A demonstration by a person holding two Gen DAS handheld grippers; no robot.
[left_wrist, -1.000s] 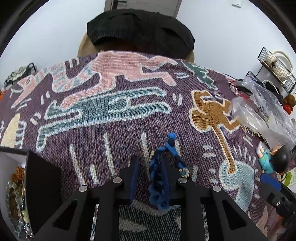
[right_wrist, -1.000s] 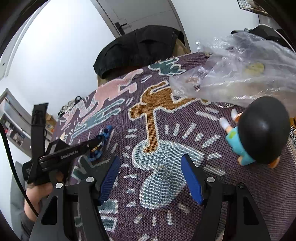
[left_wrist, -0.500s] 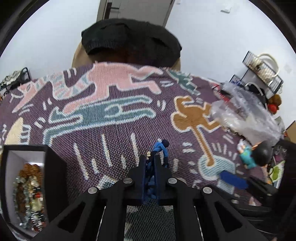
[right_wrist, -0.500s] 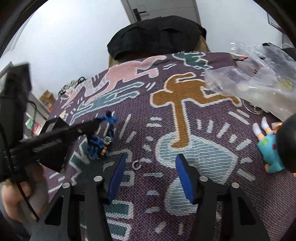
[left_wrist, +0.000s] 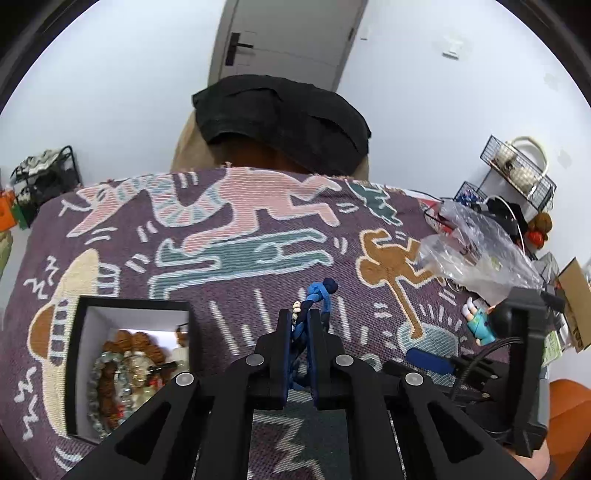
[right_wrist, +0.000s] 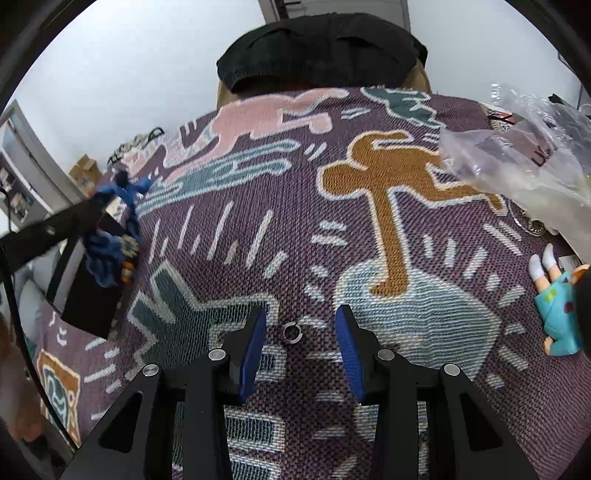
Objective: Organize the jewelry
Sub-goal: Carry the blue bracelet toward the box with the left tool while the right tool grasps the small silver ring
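here left gripper (left_wrist: 298, 321) jaws clamp blue bracelet (left_wrist: 314, 295); right gripper (right_wrist: 300, 332) jaws, closing, straddle ring (right_wrist: 291, 332).

White walls (left_wrist: 110, 92), grey door (left_wrist: 288, 33), wire rack (left_wrist: 517, 173).

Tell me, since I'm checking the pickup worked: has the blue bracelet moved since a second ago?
Yes. The blue bracelet, clamped in the left gripper, has been lifted off the patterned cloth and carried toward the black box.
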